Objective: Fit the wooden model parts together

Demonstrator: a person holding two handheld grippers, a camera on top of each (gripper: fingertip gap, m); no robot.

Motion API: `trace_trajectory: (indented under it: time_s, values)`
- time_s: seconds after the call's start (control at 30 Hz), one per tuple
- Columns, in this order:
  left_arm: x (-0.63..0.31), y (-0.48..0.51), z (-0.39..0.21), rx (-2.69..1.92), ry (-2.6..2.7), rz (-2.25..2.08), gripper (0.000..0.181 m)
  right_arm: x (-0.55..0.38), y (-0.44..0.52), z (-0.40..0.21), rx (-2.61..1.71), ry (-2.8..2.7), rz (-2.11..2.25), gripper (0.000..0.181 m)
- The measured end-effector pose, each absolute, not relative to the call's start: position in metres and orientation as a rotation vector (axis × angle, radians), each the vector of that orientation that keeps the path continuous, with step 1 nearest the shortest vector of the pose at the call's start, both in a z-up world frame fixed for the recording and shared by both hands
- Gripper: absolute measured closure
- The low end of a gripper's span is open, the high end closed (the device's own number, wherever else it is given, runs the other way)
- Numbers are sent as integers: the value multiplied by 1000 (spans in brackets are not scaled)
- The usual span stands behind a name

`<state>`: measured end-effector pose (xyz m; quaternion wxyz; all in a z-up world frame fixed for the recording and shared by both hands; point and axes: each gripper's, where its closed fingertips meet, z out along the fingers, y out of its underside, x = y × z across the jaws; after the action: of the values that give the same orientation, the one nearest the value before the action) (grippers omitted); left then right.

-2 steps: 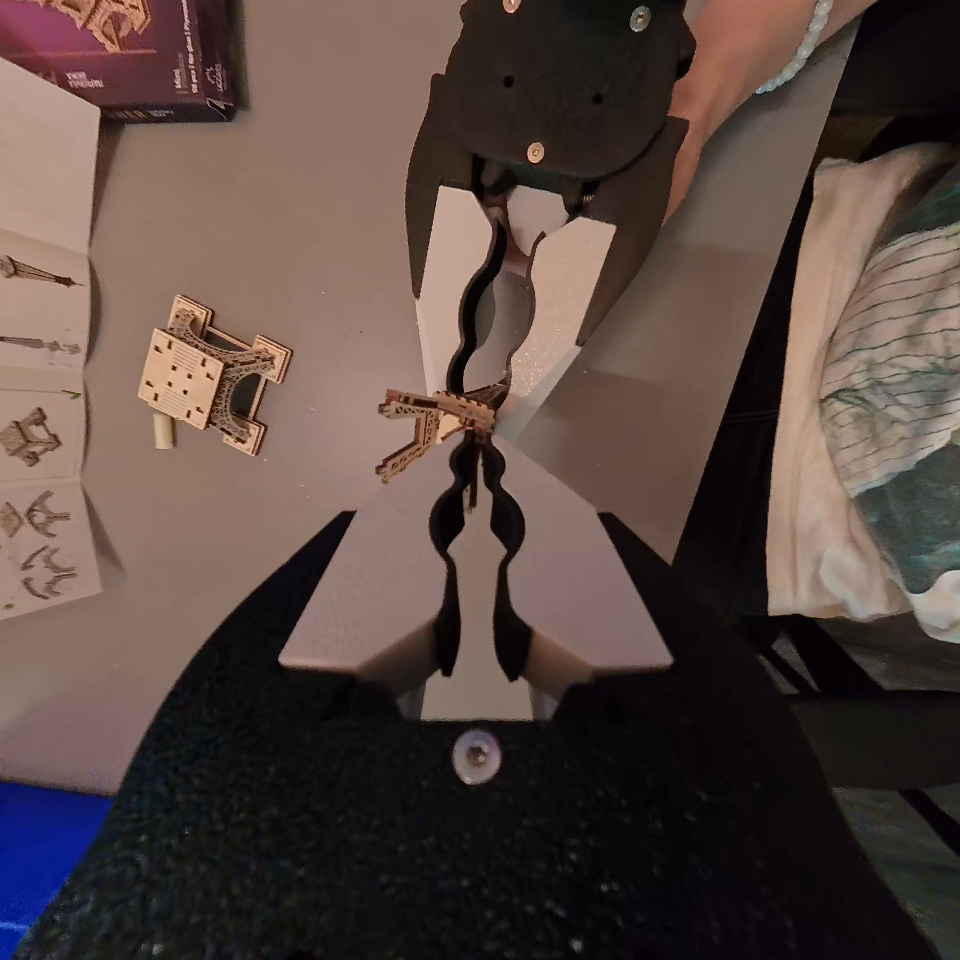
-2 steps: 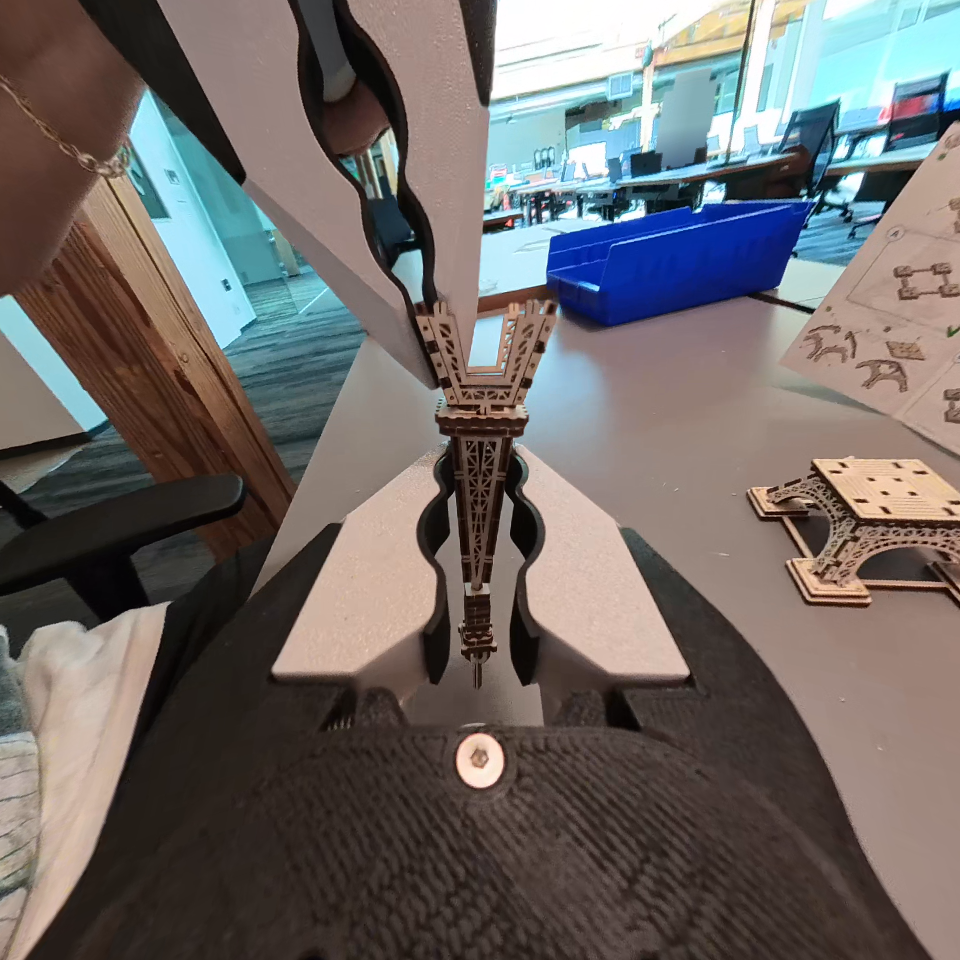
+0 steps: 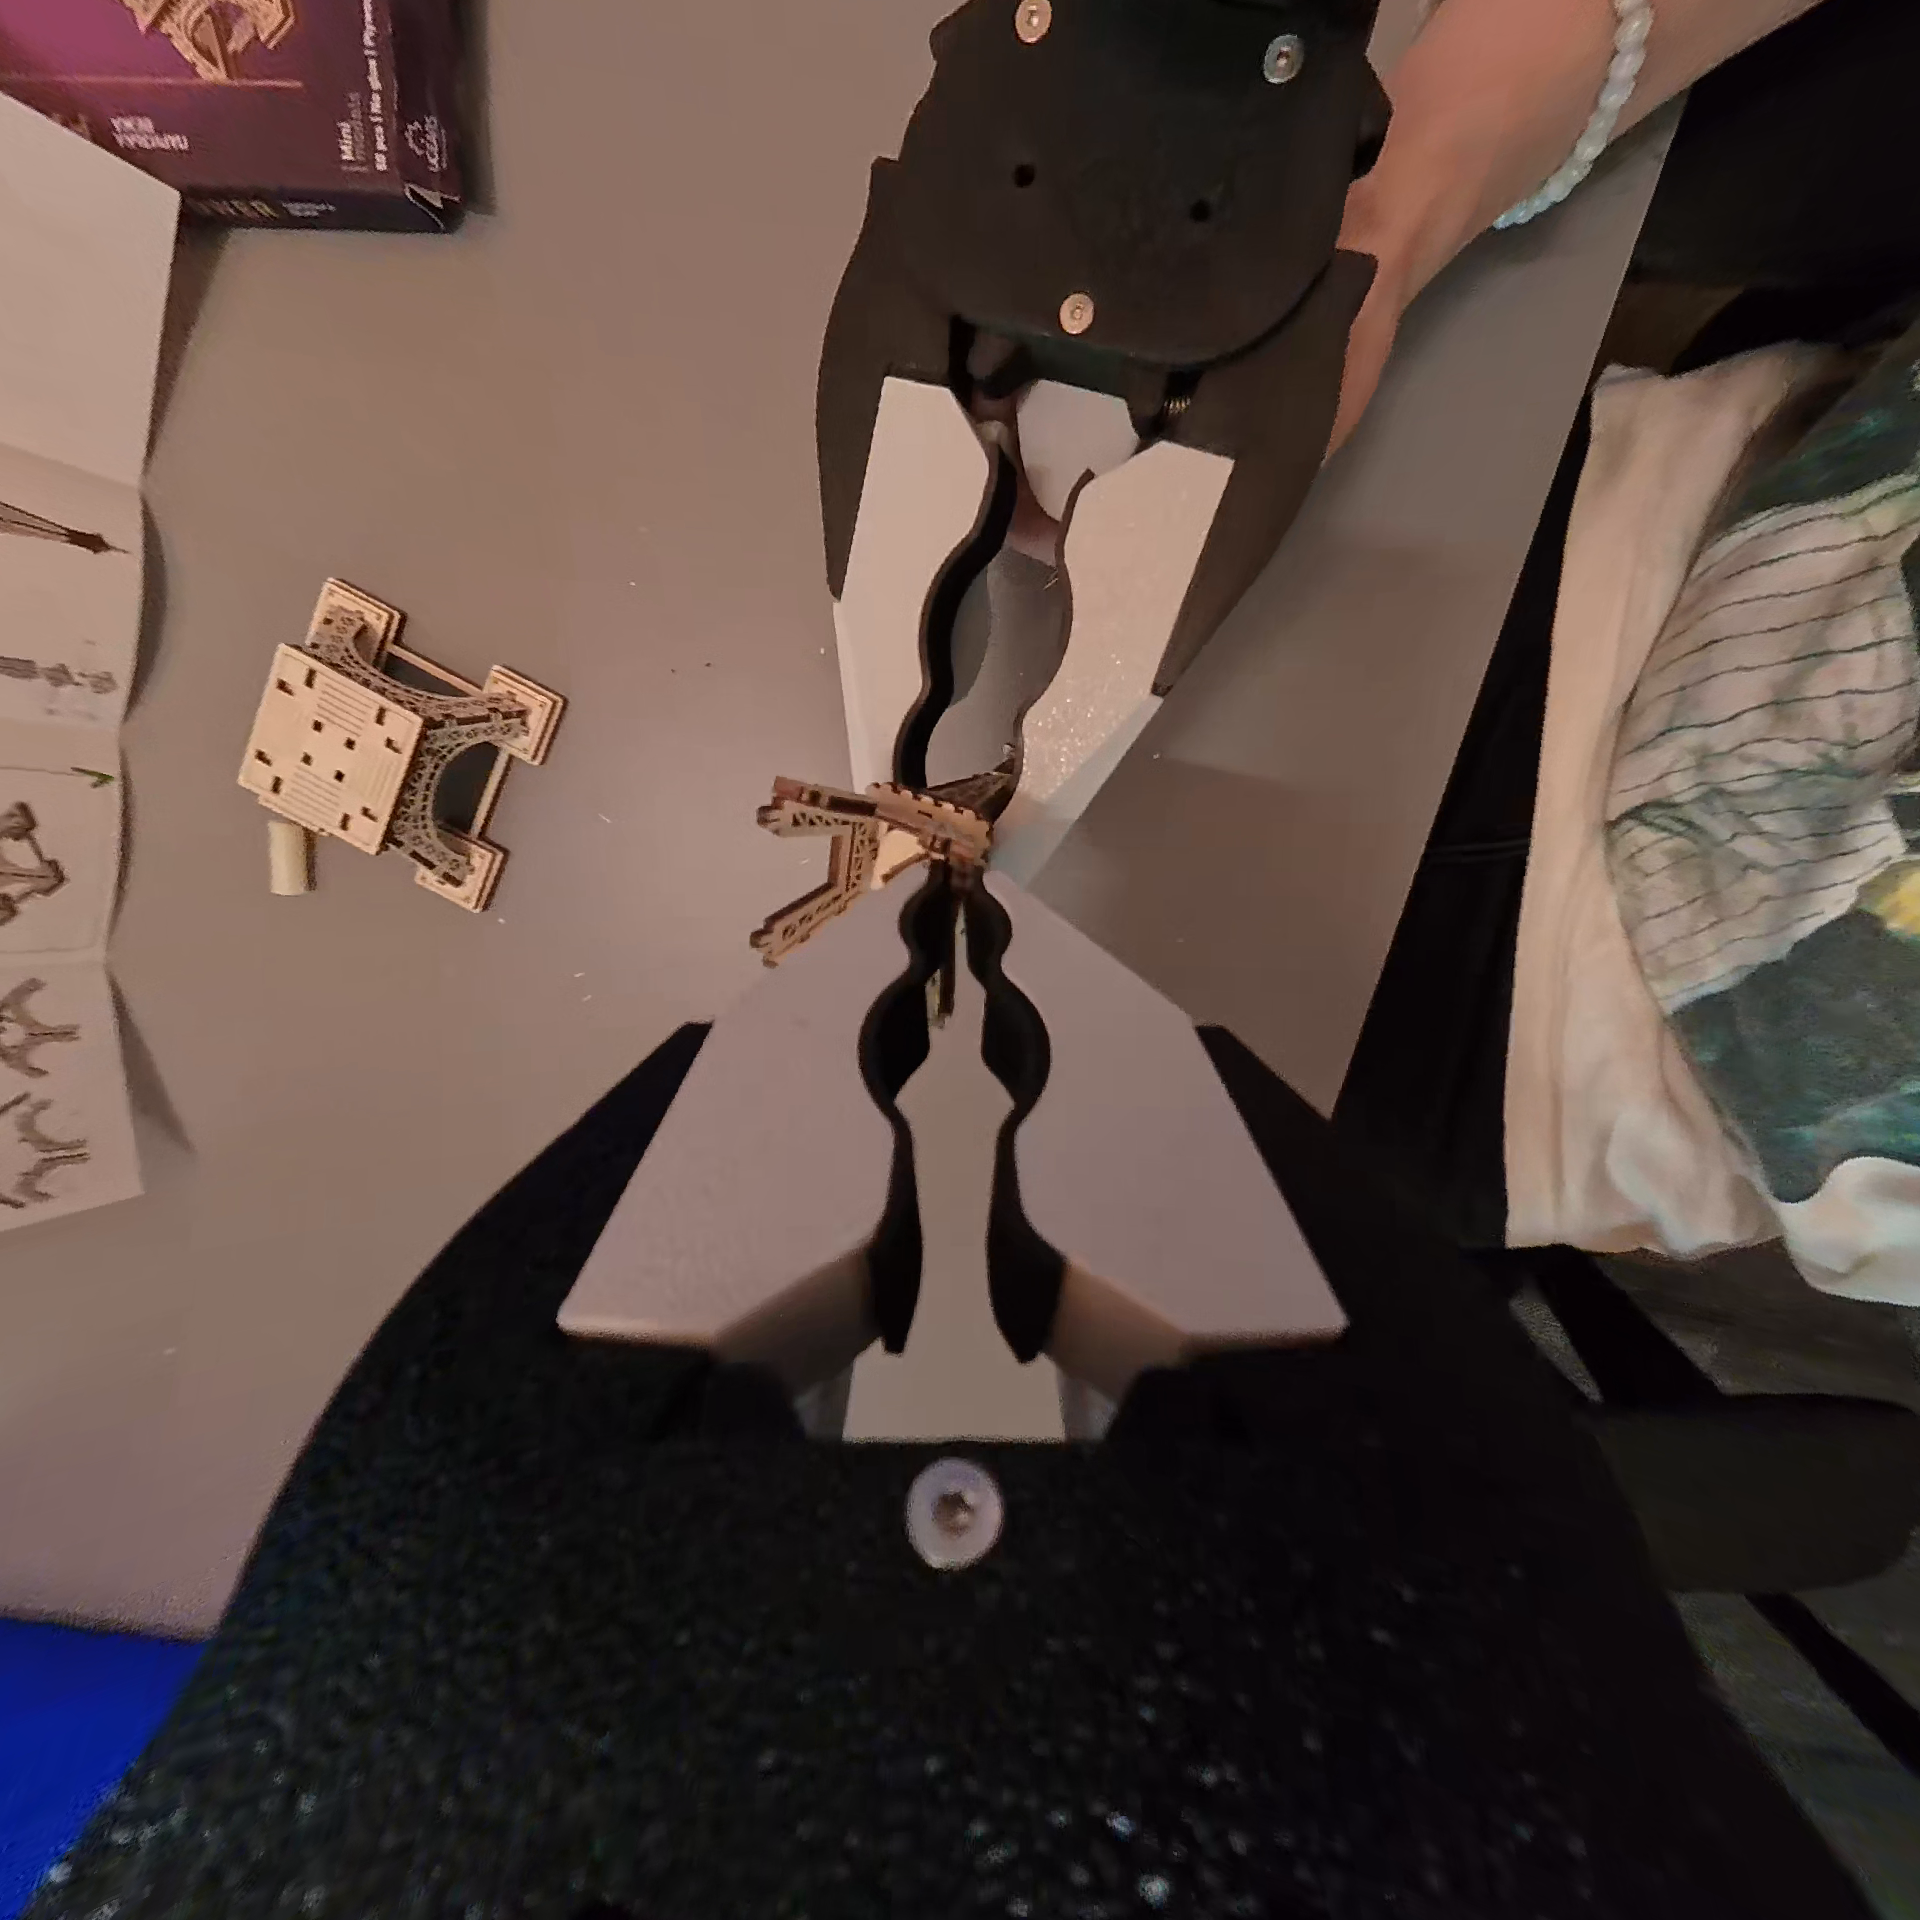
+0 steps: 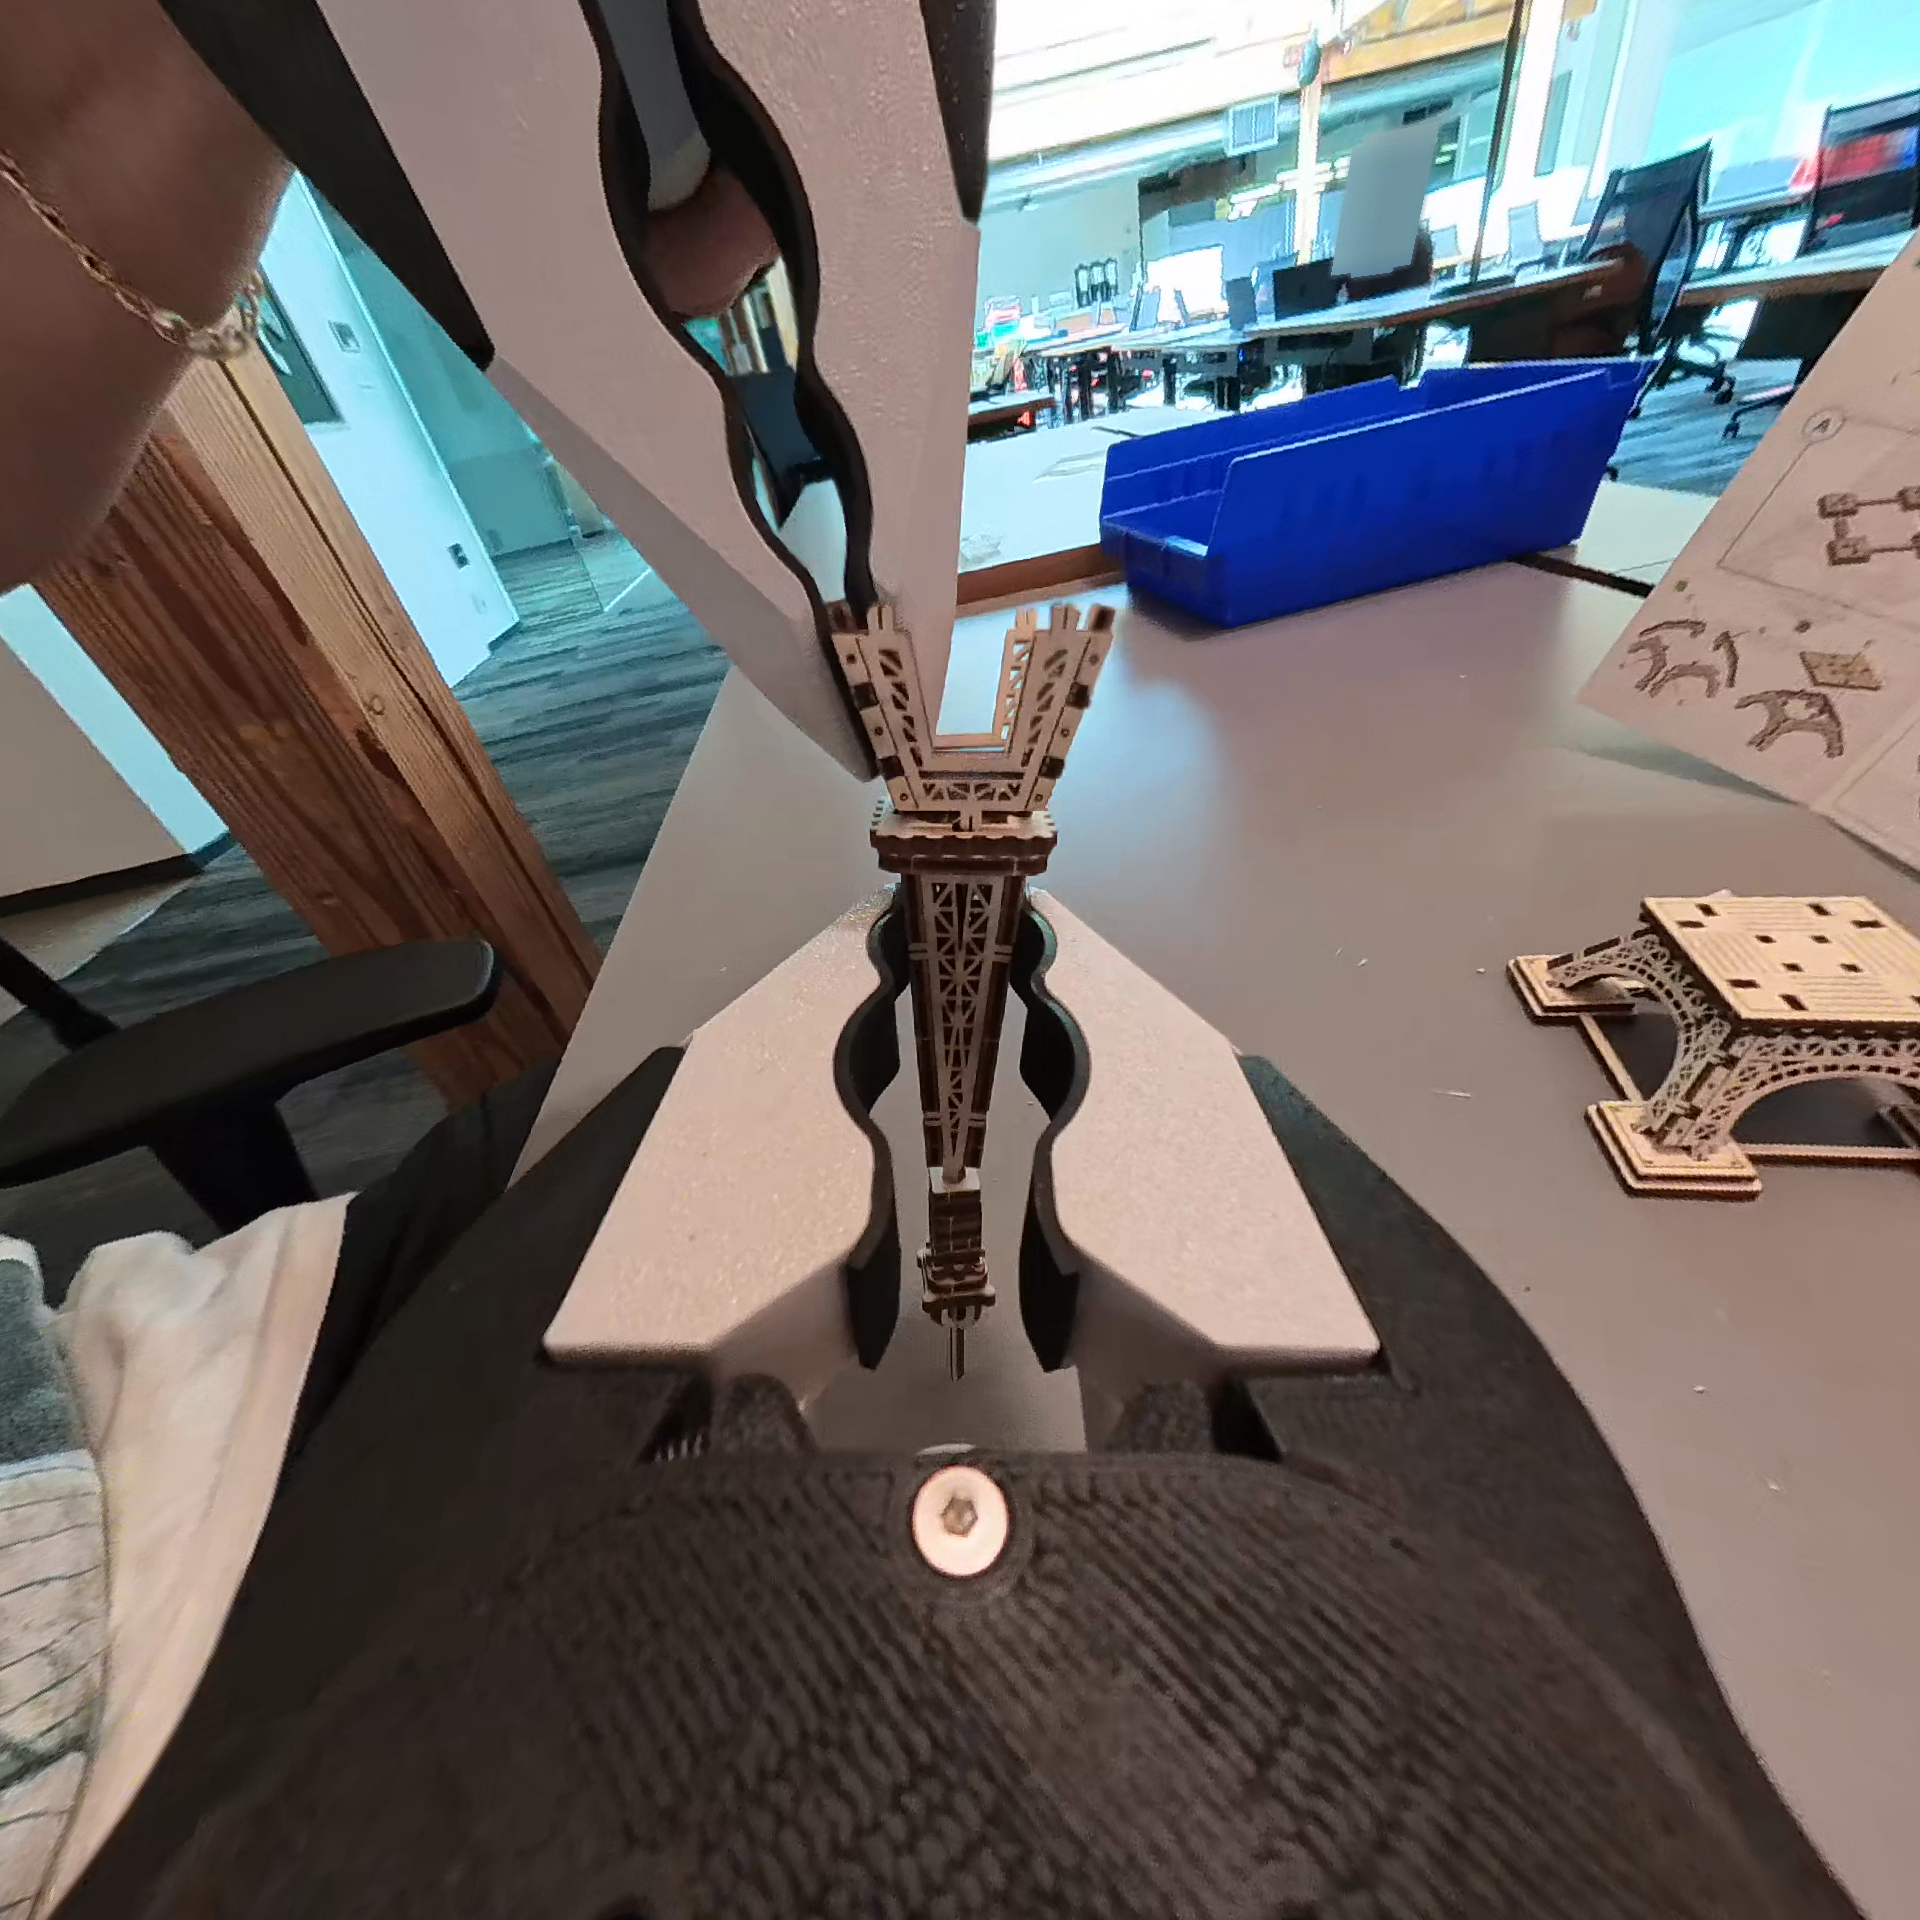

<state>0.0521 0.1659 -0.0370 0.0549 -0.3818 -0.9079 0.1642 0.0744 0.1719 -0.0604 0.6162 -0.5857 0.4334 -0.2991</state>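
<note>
At far left the sheet [image 3: 62, 810] lies flat, and beside it the base [image 3: 384, 748] stands on the table [image 3: 571, 468], well apart from the grippers. In mid-air the tower top [image 4: 961, 997] is clamped along its spire by the right gripper [image 4: 961, 935], legs pointing away. The left gripper [image 3: 951, 883] pinches one leg [image 4: 878, 686] at its tip; its jaws are nearly closed. The step looks like steadying or seating the leg section. Next, I judge, the left must let go, then the legs go down into the base's slots.
</note>
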Motion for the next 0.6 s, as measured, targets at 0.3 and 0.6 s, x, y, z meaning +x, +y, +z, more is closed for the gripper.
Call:
trace_trajectory:
  time_s: [0.3,0.6]
  values:
    - [53,167,-42,-1132,-2767,469,180,76,176,-67,-1363,1025,-609,166]
    - [52,162,-42,-1188,-2811,431,180,78,172,-67,-1375,1045,-621,166]
